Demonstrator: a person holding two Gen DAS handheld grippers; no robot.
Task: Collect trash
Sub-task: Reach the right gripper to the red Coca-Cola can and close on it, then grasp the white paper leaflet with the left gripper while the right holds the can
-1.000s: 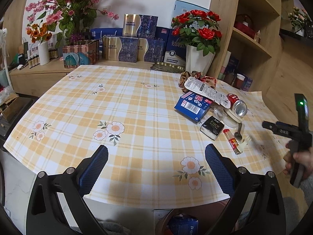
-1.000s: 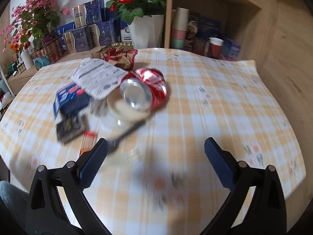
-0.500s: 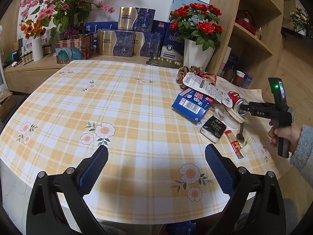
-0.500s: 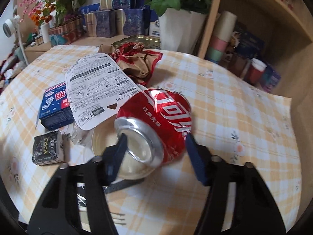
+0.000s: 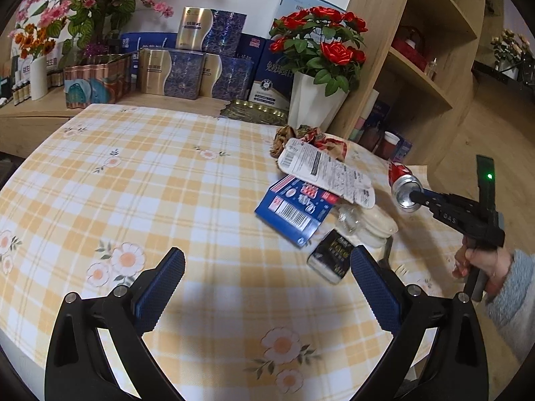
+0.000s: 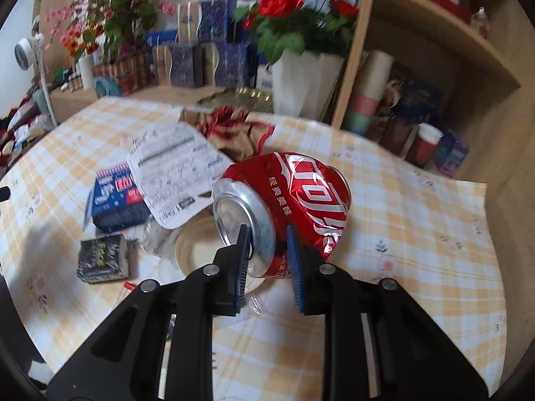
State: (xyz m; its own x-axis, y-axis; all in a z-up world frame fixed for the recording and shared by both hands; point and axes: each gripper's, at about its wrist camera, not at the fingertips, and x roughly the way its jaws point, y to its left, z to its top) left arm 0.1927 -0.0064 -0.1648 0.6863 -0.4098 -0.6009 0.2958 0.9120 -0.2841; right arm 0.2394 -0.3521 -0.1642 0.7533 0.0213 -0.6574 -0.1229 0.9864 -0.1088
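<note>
1 item in hand so far: the right gripper (image 6: pixel 265 250) has its pads pinched on the rim end of the crushed red can (image 6: pixel 294 197), apparently lifted clear of the tablecloth near the tabletop's right edge. The left gripper (image 5: pixel 265 279) hangs wide and empty over the near edge. Still lying in a cluster by the right edge: blue carton (image 5: pixel 294 209), white printed sheet (image 5: pixel 326 170) overlapping it, black packet (image 5: pixel 331 259), crumpled wrapper (image 5: pixel 309 138), and a stack of paper lids (image 5: pixel 376 224). No bin visible in either view. My read: collection has barely begun, with at least 5 pieces left.
</note>
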